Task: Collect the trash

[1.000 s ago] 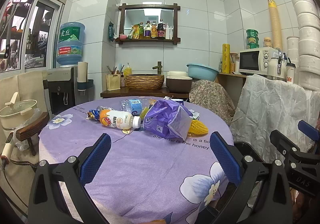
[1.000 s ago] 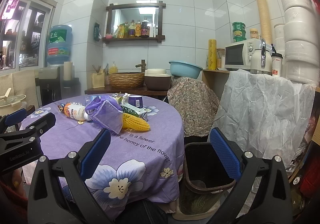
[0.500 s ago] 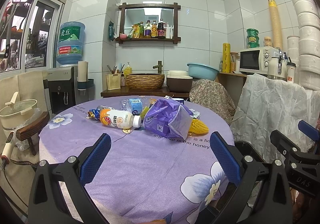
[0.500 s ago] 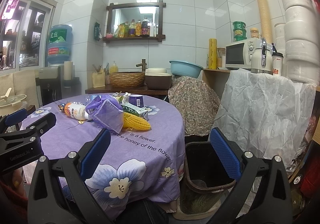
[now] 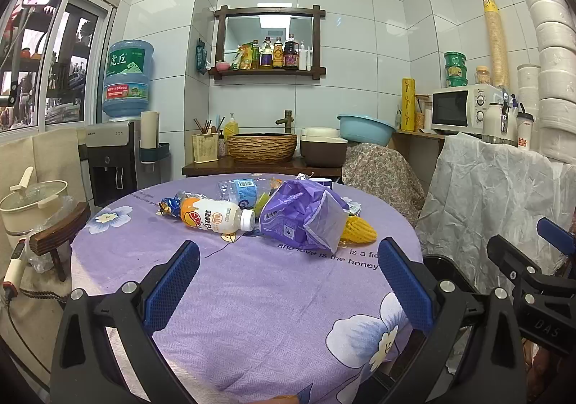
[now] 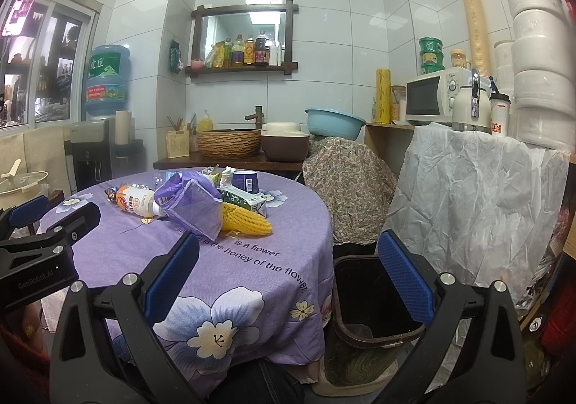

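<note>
Trash pile on round table, bin on floor just right of table. Purple bag mid-pile: soft, light, pinch a fold. Bottle left of bag: smooth, likely slippery, grip mid-body. Corn right of bag, probably firm. Left gripper and right gripper both gape wide, empty.

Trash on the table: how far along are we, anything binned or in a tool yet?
Nothing looks done. The orange bottle, purple bag, yellow foam net, green carton and blue cup all lie on the table. The left tool and right tool are open and empty, short of the pile. The bin beside the table appears nearly empty. Every item remains.
</note>
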`<state>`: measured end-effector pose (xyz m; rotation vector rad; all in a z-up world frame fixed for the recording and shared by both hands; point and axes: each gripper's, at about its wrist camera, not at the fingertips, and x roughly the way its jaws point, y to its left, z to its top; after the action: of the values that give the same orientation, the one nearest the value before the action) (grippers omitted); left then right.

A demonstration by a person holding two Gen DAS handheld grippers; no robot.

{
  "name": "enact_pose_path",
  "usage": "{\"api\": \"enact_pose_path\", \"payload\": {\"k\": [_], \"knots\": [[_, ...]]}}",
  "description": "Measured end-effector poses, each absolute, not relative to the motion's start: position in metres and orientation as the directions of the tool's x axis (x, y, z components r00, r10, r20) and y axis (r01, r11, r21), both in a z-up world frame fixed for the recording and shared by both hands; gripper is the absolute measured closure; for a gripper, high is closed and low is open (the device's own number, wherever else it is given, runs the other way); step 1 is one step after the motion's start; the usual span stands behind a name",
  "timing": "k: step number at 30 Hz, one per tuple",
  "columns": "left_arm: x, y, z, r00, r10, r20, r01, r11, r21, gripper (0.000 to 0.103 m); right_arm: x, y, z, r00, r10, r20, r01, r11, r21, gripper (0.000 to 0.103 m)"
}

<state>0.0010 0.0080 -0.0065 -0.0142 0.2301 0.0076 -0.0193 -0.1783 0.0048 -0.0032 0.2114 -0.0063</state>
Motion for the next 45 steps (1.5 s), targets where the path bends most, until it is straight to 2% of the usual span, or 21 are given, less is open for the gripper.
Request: {"api": "enact_pose_path", "payload": {"k": [45], "knots": [[0.0018,0.0098,-0.0101,0.972,0.013,-0.236,-0.016,1.000,-0.011,0.005,-0.0148,-0.1682,-0.0073,0.975,0.004,-0.222,-0.003,1.000,0.003,0.005]]}}
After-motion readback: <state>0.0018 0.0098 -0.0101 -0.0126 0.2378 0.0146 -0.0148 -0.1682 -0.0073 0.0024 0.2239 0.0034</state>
